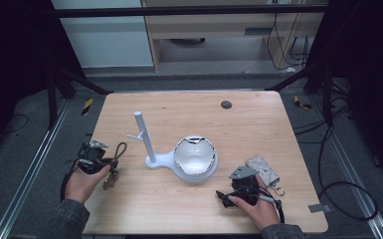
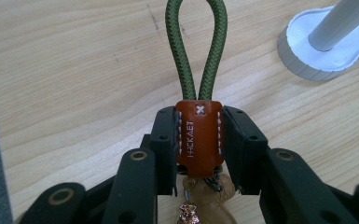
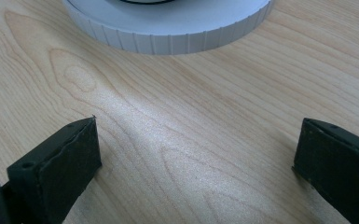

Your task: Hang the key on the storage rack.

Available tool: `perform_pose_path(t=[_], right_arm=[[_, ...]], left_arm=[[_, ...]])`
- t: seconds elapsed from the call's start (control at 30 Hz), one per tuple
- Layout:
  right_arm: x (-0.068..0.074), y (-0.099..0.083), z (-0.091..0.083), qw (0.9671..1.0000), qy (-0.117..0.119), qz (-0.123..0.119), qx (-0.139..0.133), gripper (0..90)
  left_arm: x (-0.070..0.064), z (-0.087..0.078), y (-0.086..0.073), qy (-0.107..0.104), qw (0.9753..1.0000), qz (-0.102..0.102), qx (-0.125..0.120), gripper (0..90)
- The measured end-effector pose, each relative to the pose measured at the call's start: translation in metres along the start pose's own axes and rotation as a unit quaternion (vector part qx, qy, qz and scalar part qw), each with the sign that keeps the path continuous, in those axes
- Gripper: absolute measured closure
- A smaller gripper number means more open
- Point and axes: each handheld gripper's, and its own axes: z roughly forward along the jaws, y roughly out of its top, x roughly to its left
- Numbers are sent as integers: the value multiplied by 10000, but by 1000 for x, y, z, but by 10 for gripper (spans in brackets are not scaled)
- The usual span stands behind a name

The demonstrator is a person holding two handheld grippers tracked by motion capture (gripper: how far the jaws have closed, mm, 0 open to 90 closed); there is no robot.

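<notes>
High view: my left tongs (image 1: 110, 168) sit near the worktop's left edge, gripping the keychain (image 1: 118, 153), its green loop pointing toward the white stand (image 1: 171, 160) w/ post and hook at mid-worktop. Right tongs (image 1: 222, 196) rest near the front-right, key fob (image 1: 262, 169) just beside.

Left gripper view: jaws clamped on the brown leather tab (image 2: 199, 137), cord loop (image 2: 196, 49) sticking out free ahead. Grip looks square, so I'd keep pressure as is, lift, and approach the hook w/ loop open and level.

Right gripper view: jaws wide apart, nothing betw. them, bare wood (image 3: 186, 140) below, stand base (image 3: 168, 23) ahead. I'd hold it off, ready to steady the base.
</notes>
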Motion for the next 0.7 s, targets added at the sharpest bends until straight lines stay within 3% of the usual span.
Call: perform_pose_path(t=[0.37,0.63,0.7], right_arm=[[-5,4,4,9999,-121,116,5,2],[-7,5,6,9998,-164,142,6,2],[-7,5,6,9998,-166,145,7,2]], left_arm=[[-9,-27,-2,-111,9978,222,-610,661],[-21,-47,-2,-183,9944,430,-947,661],[-26,-53,-2,-211,9926,495,-1091,661]])
